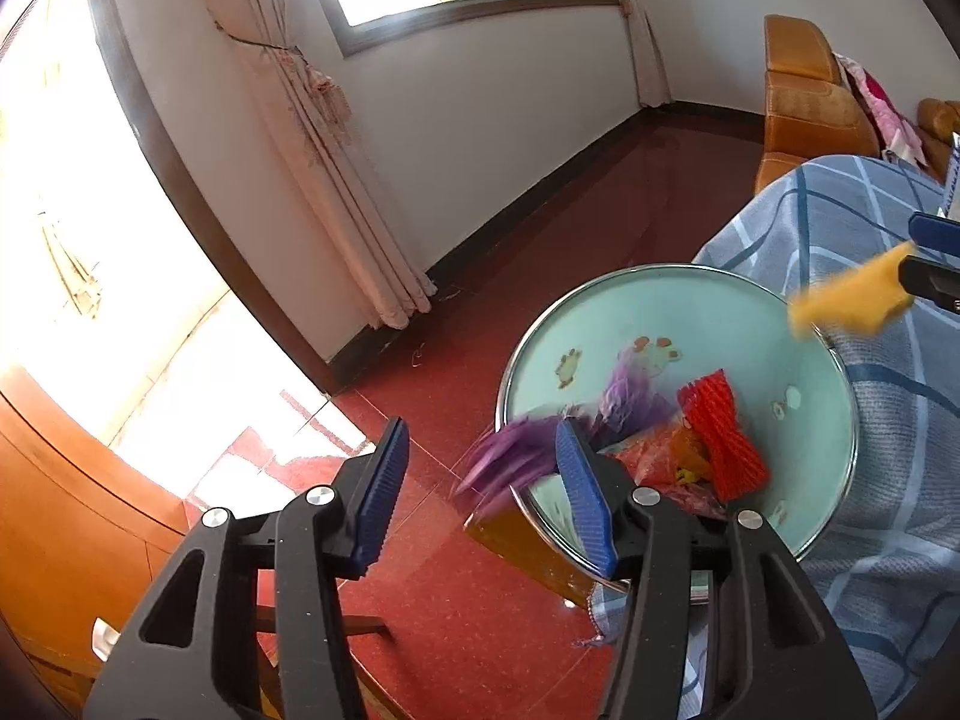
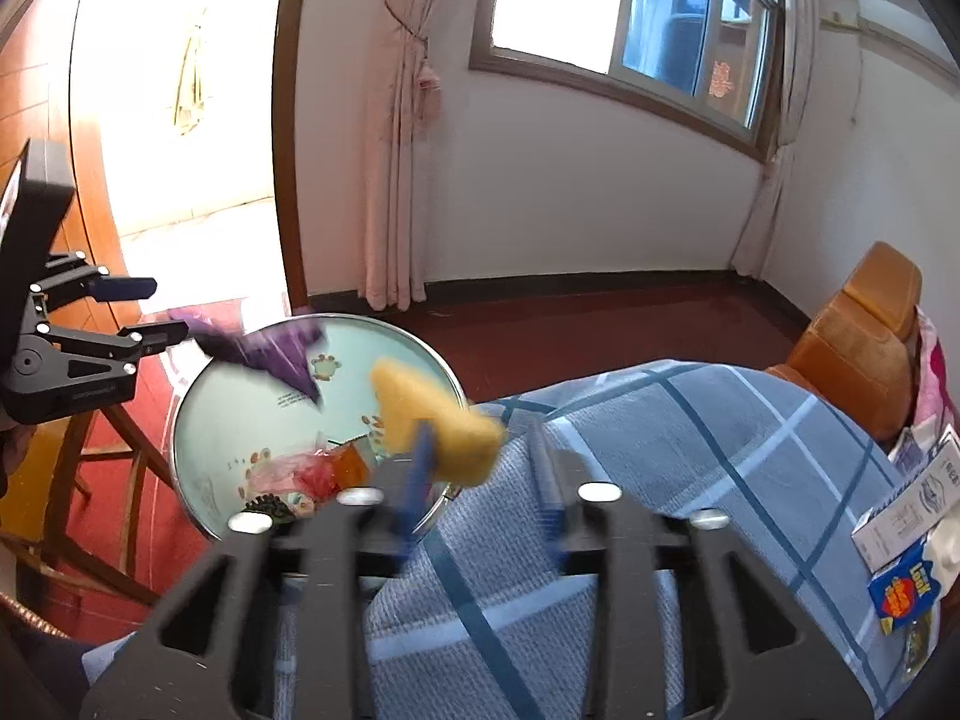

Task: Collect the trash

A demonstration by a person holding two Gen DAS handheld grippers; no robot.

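A round mint-green tray [image 1: 708,324] [image 2: 240,420] holds trash: a red foam net [image 1: 723,435], orange and pink wrappers [image 1: 654,456] [image 2: 312,474]. My left gripper [image 1: 480,498] [image 2: 153,309] is open; a blurred purple wrapper [image 1: 516,450] [image 2: 270,351] is in the air just beyond its right finger, over the tray's rim. My right gripper [image 2: 486,492] is open and blurred; a yellow sponge-like piece [image 2: 432,426] [image 1: 852,300] hangs in the air by its left finger, over the tray's edge.
The tray sits beside a blue checked cloth [image 2: 660,480] [image 1: 888,420]. A white carton [image 2: 906,510] and a blue-yellow packet [image 2: 900,591] lie on the cloth at right. Red floor [image 1: 540,240], orange sofa [image 2: 864,336], wooden stool [image 2: 102,456].
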